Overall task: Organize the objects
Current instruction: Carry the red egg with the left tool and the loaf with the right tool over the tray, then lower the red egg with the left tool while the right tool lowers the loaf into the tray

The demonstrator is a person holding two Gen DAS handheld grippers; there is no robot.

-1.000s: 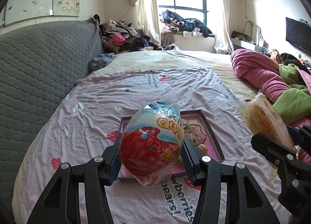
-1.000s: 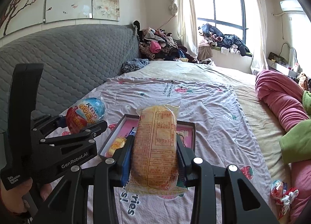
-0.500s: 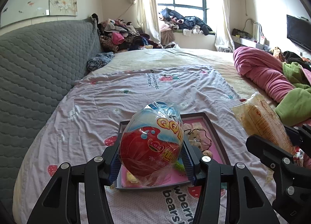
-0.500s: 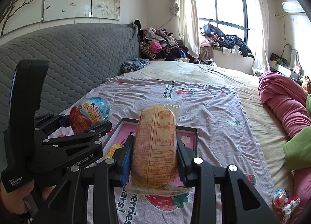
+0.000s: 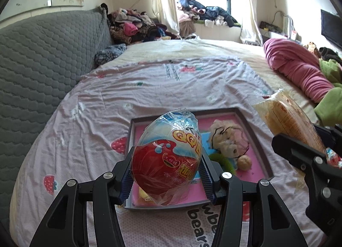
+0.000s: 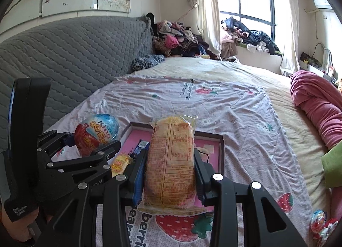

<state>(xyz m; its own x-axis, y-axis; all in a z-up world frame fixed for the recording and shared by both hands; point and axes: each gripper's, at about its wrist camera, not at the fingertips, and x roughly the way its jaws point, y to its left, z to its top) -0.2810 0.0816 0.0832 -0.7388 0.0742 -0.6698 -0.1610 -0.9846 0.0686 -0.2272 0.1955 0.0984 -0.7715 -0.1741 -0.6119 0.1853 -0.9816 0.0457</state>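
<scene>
The left gripper is clamped on a toy egg wrapped in clear film, its blue-ribbed pads pressing the red lower half from both sides. The egg's long axis runs along the fingers and tilts up and away, the blue narrow end pointing toward the far side of the bed and the red blunt end nearest the camera. It hangs above the near-left part of a shallow box with a pink floor, which lies on the strawberry-print bedsheet. Inside the box lie a small plush toy and a yellow snack packet, with a blue wrapper beside it. The right gripper is closed on a yellow packaged cake, squeezing its long sides; the pack's long axis follows the fingers, its crimped far end pointing toward the box's far rim and its printed label facing up. The pack hangs over the box's near edge. A second wrapped egg lies on the sheet at the lower right, well apart from the box.
</scene>
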